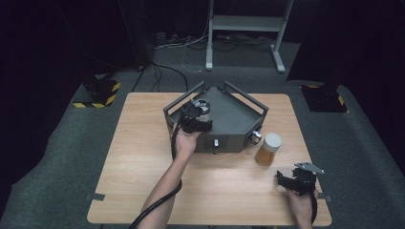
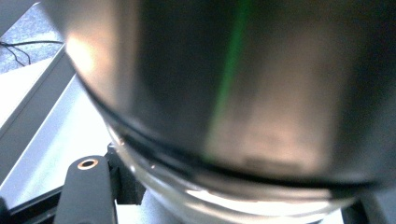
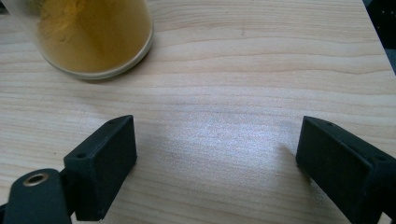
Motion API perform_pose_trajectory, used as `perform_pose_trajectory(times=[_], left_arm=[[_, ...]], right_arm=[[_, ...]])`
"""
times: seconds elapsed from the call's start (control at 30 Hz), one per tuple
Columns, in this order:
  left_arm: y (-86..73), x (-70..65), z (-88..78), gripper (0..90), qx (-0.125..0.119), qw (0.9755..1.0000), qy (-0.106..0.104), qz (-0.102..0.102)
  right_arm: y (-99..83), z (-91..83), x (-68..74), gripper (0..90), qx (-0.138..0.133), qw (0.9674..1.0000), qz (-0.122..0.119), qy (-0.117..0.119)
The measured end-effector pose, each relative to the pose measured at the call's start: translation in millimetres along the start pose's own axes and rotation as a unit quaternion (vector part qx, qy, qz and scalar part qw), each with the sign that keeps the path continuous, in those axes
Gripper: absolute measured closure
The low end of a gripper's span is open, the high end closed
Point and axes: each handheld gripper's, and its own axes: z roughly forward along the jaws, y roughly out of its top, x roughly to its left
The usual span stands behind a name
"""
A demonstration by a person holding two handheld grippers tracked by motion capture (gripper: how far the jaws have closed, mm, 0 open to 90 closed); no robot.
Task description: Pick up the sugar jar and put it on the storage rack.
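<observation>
Two handheld black two-jaw grippers are seen at the light wooden table (image 1: 143, 157). The left gripper (image 1: 200, 110) is carried on an outstretched forearm that enters from the bottom edge of the high view and reaches forward over the front wall of the dark grey metal tray with raised rails (image 1: 239, 117). Its jaws are clamped on a clear glass jar with a dark metallic lid (image 1: 204, 103), which is held at the left part of the tray; whether the jar rests on the tray floor cannot be told. In the left gripper view the jar (image 2: 243, 116) is pressed close to the lens and is blurred.

The right gripper (image 1: 286, 180) is held low over the near right corner of the table, with the hand behind it at the table edge. In the right gripper view its jaws stand wide apart, with bare wood between them and nothing gripped (image 3: 215, 154).

One second jar, of clear glass with a white lid and filled with orange-brown powder (image 1: 268, 149), stands upright on the table just beside the tray's right front corner, apart from the right gripper.

Counted in total: two grippers, two jars, one tray, one table.
</observation>
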Motion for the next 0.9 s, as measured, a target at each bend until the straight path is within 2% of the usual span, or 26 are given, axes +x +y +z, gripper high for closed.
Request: perform_pose_trajectory(times=[0.1, 0.63, 0.77, 0.87, 0.9], left_arm=[[-1.0, -2.1, -0.1, 31.4, -0.001, 1.0000, 0.004, 0.007], [-4.8, -1.4, -0.3, 31.2, -0.005, 1.0000, 0.002, 0.007], [-4.1, -3.1, -0.6, 30.8, -0.004, 1.0000, 0.005, 0.001], [-6.1, -0.9, -2.1, 16.1, -0.010, 0.9999, -0.002, -0.004], [-6.9, -0.2, -2.7, 16.1, -0.011, 0.9999, -0.004, -0.005]], right_arm=[[0.1, 0.0, 0.1, 11.8, 0.000, 1.0000, 0.000, 0.000], [-0.2, 0.0, -0.5, 11.8, -0.001, 1.0000, 0.000, 0.001], [0.0, 0.0, -0.1, 11.8, 0.000, 1.0000, 0.000, 0.000], [-0.1, 0.0, -0.3, 11.8, 0.000, 1.0000, 0.000, 0.001], [-0.1, 0.0, -0.3, 11.8, 0.000, 1.0000, 0.000, 0.001]])
